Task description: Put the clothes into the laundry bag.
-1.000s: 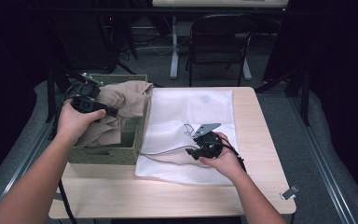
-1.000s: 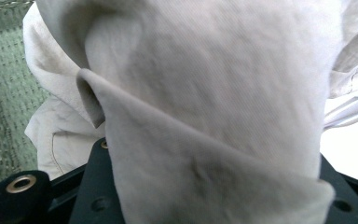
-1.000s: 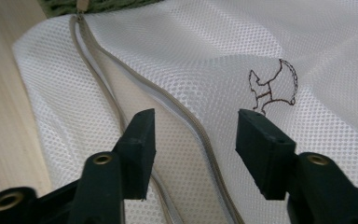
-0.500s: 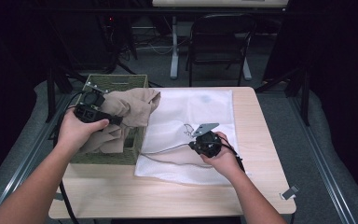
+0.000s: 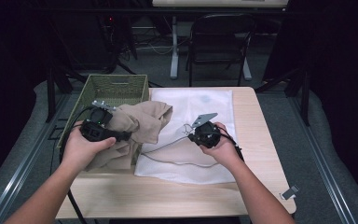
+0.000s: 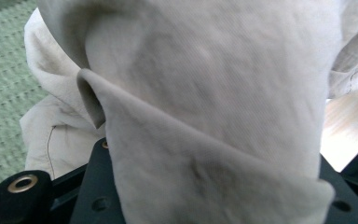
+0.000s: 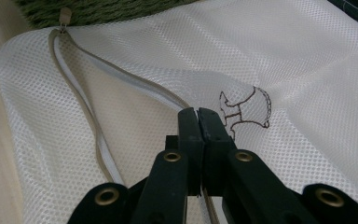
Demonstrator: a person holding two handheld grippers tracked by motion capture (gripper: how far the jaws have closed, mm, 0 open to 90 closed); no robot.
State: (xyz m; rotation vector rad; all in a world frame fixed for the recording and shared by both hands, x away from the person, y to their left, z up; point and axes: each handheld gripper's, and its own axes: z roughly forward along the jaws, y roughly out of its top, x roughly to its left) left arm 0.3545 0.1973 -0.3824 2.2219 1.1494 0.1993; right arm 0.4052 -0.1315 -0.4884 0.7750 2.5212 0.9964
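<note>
A beige garment (image 5: 142,123) hangs bunched over the near right corner of the green woven basket (image 5: 116,86), and my left gripper (image 5: 121,136) is shut on it. In the left gripper view the garment (image 6: 205,93) drapes over the jaws and hides them, with the basket's floor (image 6: 4,70) behind. A white mesh bag (image 5: 200,105) lies flat on the table. My right gripper (image 5: 192,136) is shut on its zipper edge (image 7: 81,100) and holds it slightly raised. The right gripper (image 7: 198,114) has its jaws pressed together on the mesh bag (image 7: 144,60).
The wooden table (image 5: 256,116) has bare strips to the right of the bag and along the near edge. A small metal clip (image 5: 289,191) hangs at its near right corner. A black chair (image 5: 219,37) stands beyond the far edge.
My left gripper has carried the beige garment rightward and nearer, up out of the basket toward the mesh bag. The right gripper has held its place on the zipper edge.
</note>
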